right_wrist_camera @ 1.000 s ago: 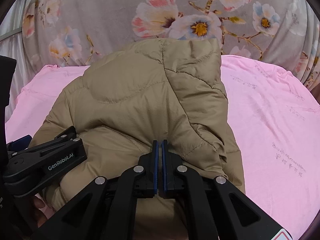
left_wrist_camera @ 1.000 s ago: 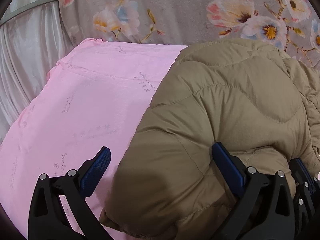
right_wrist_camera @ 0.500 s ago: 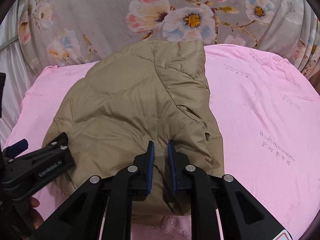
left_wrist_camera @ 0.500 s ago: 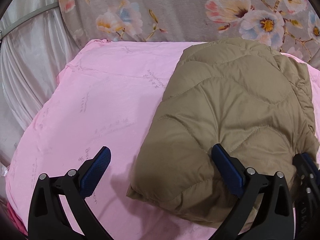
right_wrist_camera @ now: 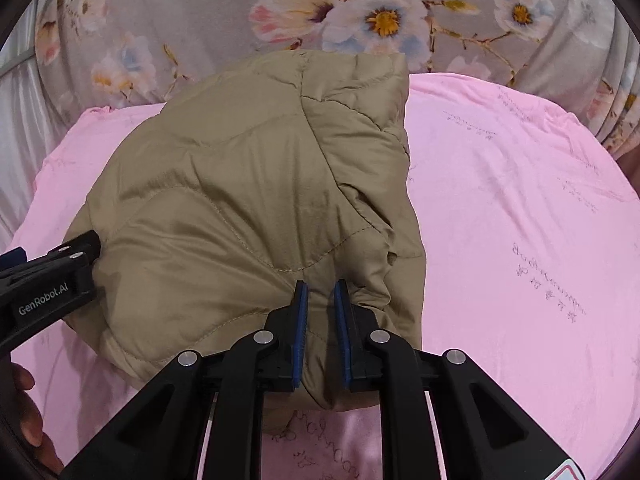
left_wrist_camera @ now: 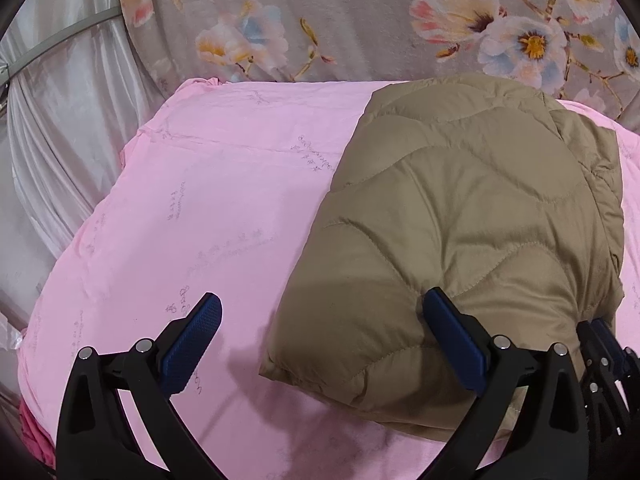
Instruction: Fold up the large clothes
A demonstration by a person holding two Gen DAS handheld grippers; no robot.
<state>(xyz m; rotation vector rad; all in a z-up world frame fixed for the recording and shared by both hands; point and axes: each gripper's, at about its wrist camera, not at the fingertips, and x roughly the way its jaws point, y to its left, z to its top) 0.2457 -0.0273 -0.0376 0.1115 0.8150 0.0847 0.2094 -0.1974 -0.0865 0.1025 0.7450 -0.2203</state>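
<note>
Garment: tan quilted puffer jacket (right_wrist_camera: 256,208), folded into a thick bundle with wavy stitch lines; lies on the pink sheet.
Garment position: centre of the right wrist view, running from 12 o'clock down to the gripper at 6 o'clock; in the left wrist view it fills the 3 o'clock side.
Surface: pink sheet (left_wrist_camera: 208,208) with faint printed script, bare toward 9 o'clock of the left wrist view and 3 o'clock of the right wrist view.
Backdrop: grey floral cloth (left_wrist_camera: 360,20) along 12 o'clock; pale silvery curtain (left_wrist_camera: 52,112) at 10 o'clock.
Left gripper (left_wrist_camera: 322,338): jaws spread wide, nothing clamped; the 3 o'clock blue pad (left_wrist_camera: 452,344) lies against the jacket's near edge, the other pad stands over bare sheet.
Right gripper (right_wrist_camera: 321,332): narrow gap, a fold of jacket fabric between the blue pads; whether the pads still press it cannot be told.
Other: a hand (right_wrist_camera: 24,412) at 8 o'clock of the right wrist view, below the left gripper's body.
</note>
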